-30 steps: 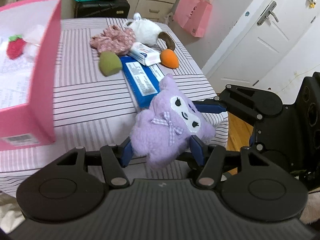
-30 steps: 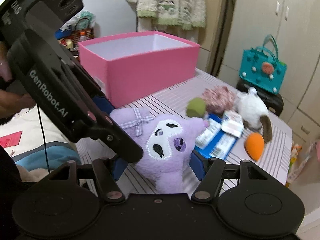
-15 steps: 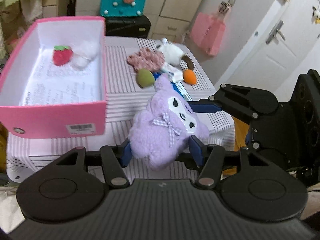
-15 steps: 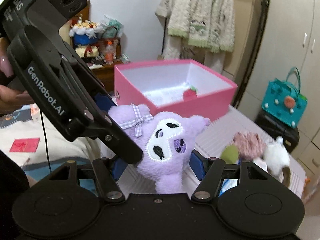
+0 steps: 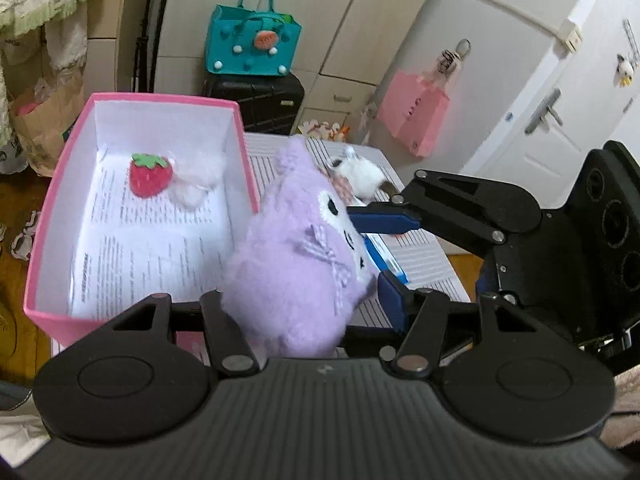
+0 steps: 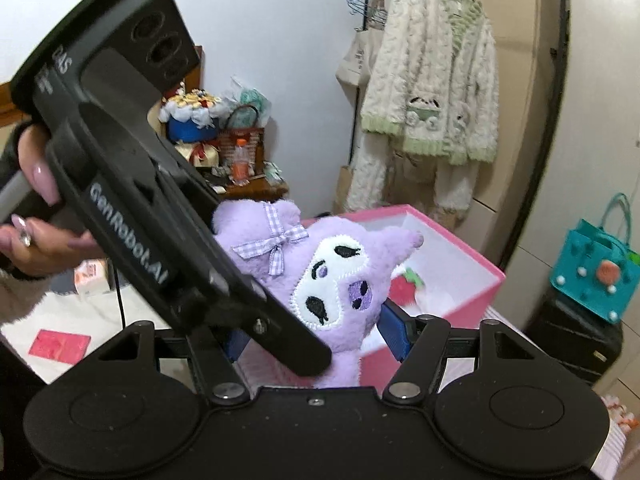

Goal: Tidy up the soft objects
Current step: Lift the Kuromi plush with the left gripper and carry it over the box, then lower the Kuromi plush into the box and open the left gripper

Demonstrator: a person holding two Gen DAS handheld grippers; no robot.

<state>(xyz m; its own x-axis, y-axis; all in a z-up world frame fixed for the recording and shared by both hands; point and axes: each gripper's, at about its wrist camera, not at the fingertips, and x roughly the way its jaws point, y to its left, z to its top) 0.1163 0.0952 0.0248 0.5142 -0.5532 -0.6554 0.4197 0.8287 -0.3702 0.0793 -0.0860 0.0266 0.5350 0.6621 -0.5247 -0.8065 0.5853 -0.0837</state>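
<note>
Left wrist view: my left gripper (image 5: pixel 308 292) pinches the purple plush toy (image 5: pixel 298 256) from both sides; only the blue right pad shows, pressed against the plush's flank, the left pad hidden behind the fur. The plush hangs over the near right corner of the pink box (image 5: pixel 48 208), overlapping its right wall. Inside the box, a strawberry plush (image 5: pixel 150 176) and a white fluffy item (image 5: pixel 198 182) lie toward the far end; the near half of the printed paper floor is bare. The right gripper (image 5: pixel 384 222) reaches in from the right, one blue finger touching the plush's face. Right of the box, the striped tablecloth (image 5: pixel 424 256) runs to the table edge, with a white furry toy (image 5: pixel 362 174) and a blue packet (image 5: pixel 384 260) on it.

Right wrist view: my right gripper (image 6: pixel 316 330) also squeezes the purple plush toy (image 6: pixel 320 276), blue pads at both flanks. The left gripper's black body crosses diagonally in front, covering the plush's left side. The pink box (image 6: pixel 476 264) sits just behind, open top toward me.
</note>
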